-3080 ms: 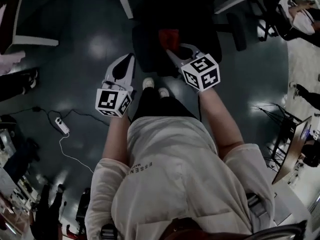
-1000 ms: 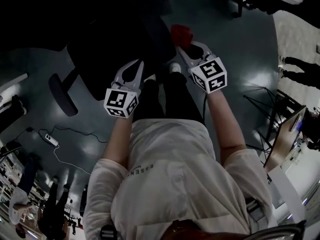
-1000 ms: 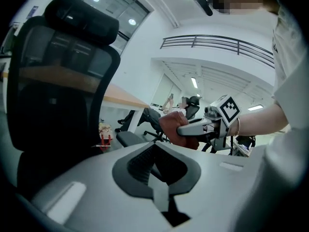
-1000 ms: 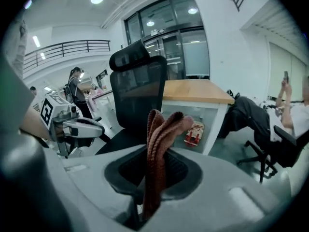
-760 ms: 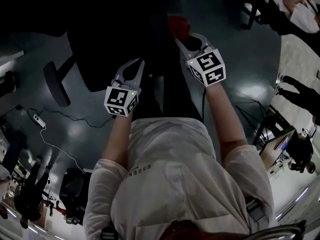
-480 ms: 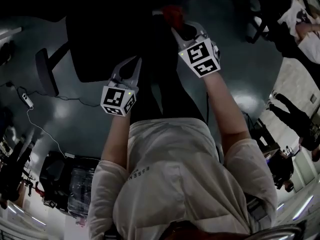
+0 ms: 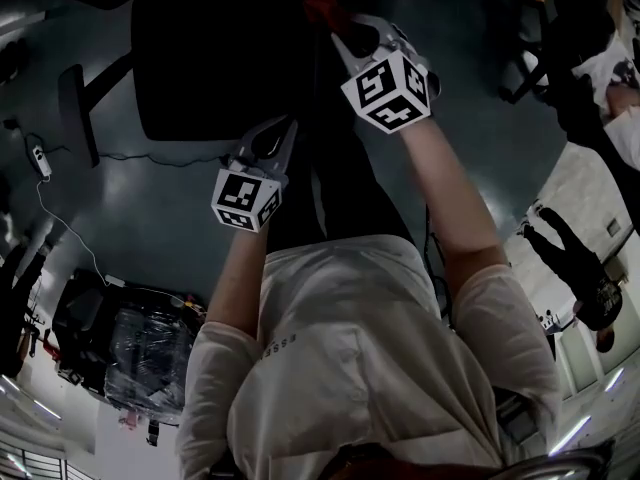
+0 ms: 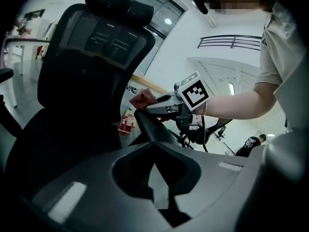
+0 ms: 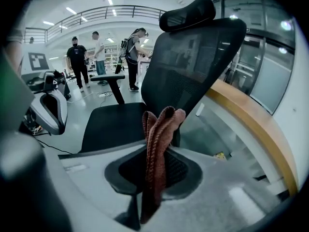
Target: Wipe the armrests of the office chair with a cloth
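The right hand-held gripper (image 7: 340,34) clamps the folded reddish cloth (image 9: 161,129), leaving a wad protruding to rub the office chair's (image 9: 193,57) near armrest (image 8: 151,126), which it meets. The left hand-held gripper (image 7: 281,134), jaws together and empty, waits beside the seat, probably spare.

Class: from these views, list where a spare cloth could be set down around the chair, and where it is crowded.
Free: the seat, bare between backrest and far armrest; also the floor between seat and power strip. Crowded: the near armrest, where the right gripper holds the cloth.
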`<state>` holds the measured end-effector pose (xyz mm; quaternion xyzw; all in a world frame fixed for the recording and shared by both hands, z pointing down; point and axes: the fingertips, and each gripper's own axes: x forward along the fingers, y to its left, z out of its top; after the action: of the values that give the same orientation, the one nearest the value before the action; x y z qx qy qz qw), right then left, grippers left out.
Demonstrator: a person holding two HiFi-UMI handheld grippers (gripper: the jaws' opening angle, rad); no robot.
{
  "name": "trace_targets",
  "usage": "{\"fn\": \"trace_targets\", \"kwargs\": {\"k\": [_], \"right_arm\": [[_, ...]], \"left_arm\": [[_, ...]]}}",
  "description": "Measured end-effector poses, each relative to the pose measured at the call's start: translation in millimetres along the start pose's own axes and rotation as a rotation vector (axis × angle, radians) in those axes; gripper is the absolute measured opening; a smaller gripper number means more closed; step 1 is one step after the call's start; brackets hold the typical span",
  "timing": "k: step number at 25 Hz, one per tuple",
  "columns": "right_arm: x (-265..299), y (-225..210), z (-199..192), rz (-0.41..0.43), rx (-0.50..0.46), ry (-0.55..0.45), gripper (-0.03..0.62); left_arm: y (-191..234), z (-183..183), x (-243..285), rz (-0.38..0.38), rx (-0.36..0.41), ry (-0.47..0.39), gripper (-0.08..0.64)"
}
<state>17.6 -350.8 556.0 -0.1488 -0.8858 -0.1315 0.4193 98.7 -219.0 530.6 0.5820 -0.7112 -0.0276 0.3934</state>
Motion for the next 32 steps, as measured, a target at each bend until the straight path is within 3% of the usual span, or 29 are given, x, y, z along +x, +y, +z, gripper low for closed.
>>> {"fn": "trace_targets", "kwargs": {"k": [10,20,32], "right_arm": [[-12.8,49.6,1.3,0.044,0.002,-0.018,0.049],[-45.0,120.3,-18.9,0.049,0.091,-0.035,0.049],[-76.3,209.3,-37.2,0.024,0.249,-0.035,0.049]], "left_arm": [[2.9,-6.4,-15.2,-0.039,0.029,0.008,0.017],[-24.5,-26.6,-43.1,-0.107,0.066,0.015,0.018],[-24.2,-41.1,-74.9,-0.159,0.111,-0.001,0.018]]}}
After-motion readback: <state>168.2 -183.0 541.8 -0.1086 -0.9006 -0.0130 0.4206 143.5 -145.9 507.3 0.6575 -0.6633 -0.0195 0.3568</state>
